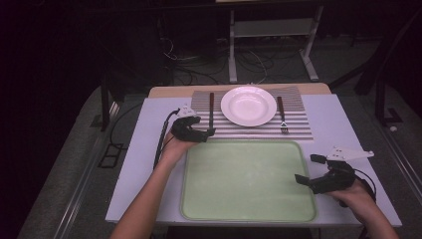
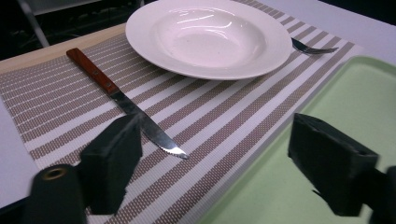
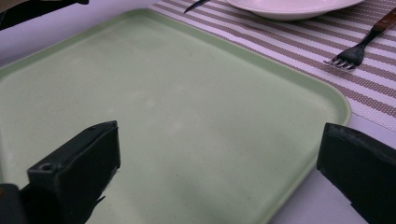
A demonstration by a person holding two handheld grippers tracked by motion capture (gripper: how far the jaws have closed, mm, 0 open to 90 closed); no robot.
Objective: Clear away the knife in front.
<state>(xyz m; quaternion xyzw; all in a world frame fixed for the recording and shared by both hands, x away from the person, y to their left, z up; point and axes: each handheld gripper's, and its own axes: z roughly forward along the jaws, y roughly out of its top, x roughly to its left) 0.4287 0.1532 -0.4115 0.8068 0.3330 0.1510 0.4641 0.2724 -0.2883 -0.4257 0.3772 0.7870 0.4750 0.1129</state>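
Note:
A white deep plate (image 1: pixel 248 105) sits in the middle of a striped placemat (image 1: pixel 298 127). A wooden-handled knife (image 1: pixel 211 108) lies to its left and a fork (image 1: pixel 282 118) to its right. My left gripper (image 1: pixel 209 132) hovers low at the placemat's front left corner. In the left gripper view its jaws stand apart, so the left gripper (image 2: pixel 222 163) is open, with the knife (image 2: pixel 140 116) tip just inside the left jaw, untouched. My right gripper (image 1: pixel 309 169) is open at the right edge of the green tray (image 1: pixel 249 199), with nothing between its jaws in the right gripper view (image 3: pixel 219 172).
The tray (image 3: pixel 187 107) lies bare at the table's front, directly below the placemat (image 3: pixel 299 51). The white tabletop (image 1: pixel 134 164) shows on both sides. Beyond the table's far edge stand a metal frame (image 1: pixel 271 30) and floor cables (image 1: pixel 249 62).

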